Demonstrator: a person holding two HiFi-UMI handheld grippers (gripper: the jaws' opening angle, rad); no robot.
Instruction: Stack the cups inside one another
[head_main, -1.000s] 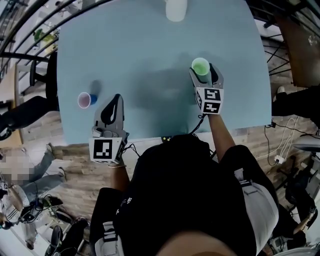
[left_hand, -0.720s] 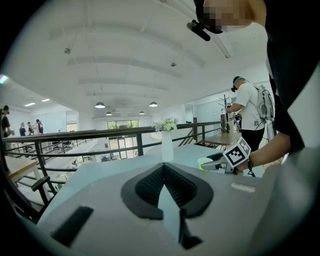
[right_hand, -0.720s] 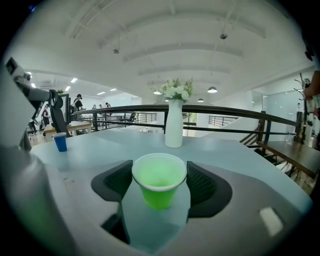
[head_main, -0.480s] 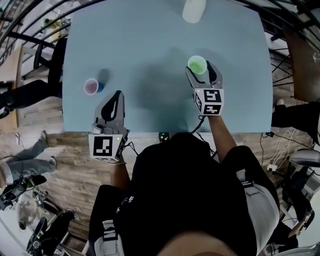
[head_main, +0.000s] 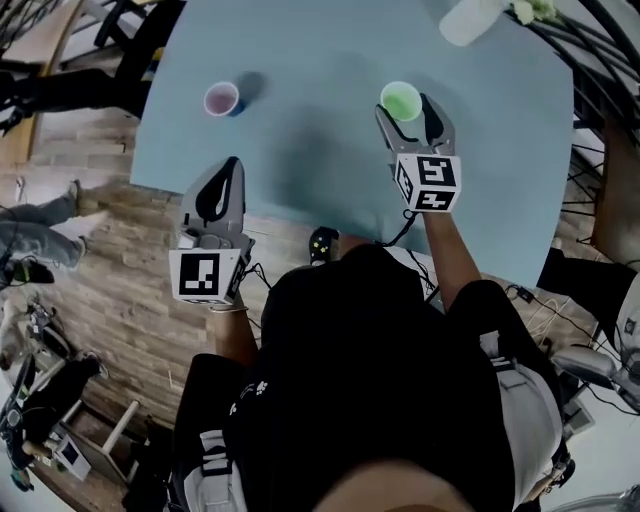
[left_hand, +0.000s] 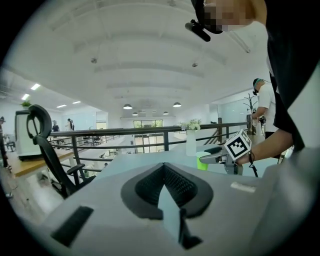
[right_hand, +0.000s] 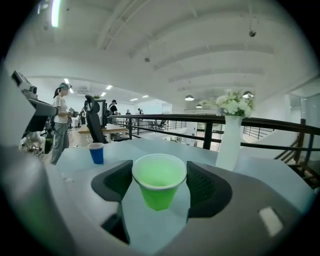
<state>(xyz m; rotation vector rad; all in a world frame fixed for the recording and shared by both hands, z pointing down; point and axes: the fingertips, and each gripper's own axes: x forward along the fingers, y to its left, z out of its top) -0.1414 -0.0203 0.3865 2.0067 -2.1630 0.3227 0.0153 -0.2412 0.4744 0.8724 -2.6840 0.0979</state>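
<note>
Pale blue worktop (head_main: 320, 150) is filling the upper part of the head view, with a wood-plank floor (head_main: 110, 250) showing beside it. A person in a black top, seen from above, is holding a tool in each hand. The right tool (head_main: 403, 108) is gripping the green cup (head_main: 401, 101), its two dark pads pressing the rim from either side. The cup is staying upright over the worktop's right-middle part; whether its base is touching the surface is unclear. The blue cup (head_main: 222, 99) is standing upright well apart to the left, its inside looking pinkish. The left tool (head_main: 232, 165) is hovering at the near edge, its jaws closed together on nothing. A white vase (head_main: 468, 20) of flowers is standing at the far edge. Each tool's cube (head_main: 428, 182) is showing black-and-white square markers.
</note>
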